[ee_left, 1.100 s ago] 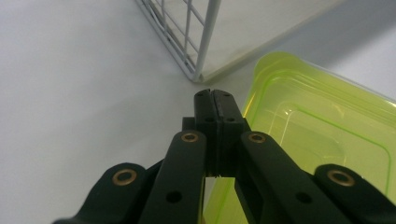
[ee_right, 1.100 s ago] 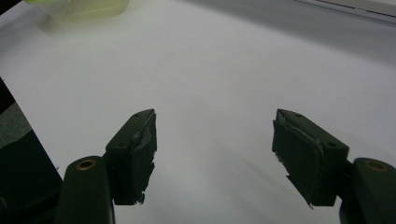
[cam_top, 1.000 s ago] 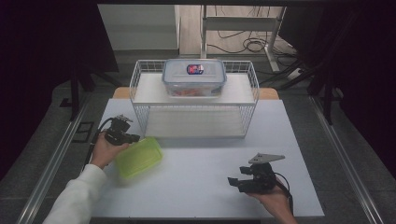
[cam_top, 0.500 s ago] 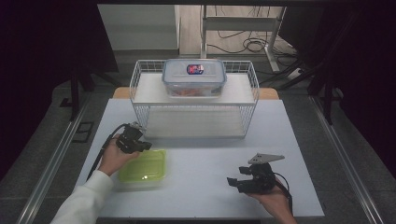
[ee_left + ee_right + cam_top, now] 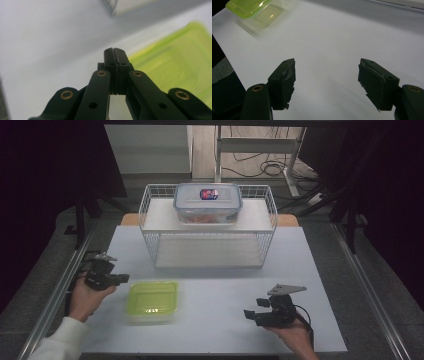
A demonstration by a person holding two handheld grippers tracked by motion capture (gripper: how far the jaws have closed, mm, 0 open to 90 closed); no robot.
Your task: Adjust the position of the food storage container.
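A clear box with a lime-green lid (image 5: 152, 300) lies flat on the white table, front left. My left gripper (image 5: 123, 279) hovers just left of it, jaws pressed together with nothing between them. In the left gripper view the shut jaws (image 5: 115, 51) point past the edge of the green lid (image 5: 175, 62), apart from it. My right gripper (image 5: 254, 309) rests at the front right, jaws open and empty, pointing left. In the right gripper view it (image 5: 327, 75) stands over bare table, with the green-lidded box (image 5: 254, 10) far off at the upper left.
A white wire rack (image 5: 150, 220) stands at the back middle of the table. On its top shelf sits a clear box with a blue-grey lid (image 5: 207, 202). The table's left edge and a metal rail (image 5: 55, 295) run close by my left hand.
The green-lidded box, tilted a second ago, now lies flat. My left gripper swung right above it, then drew back to the left, clear of it. The right gripper stayed still.
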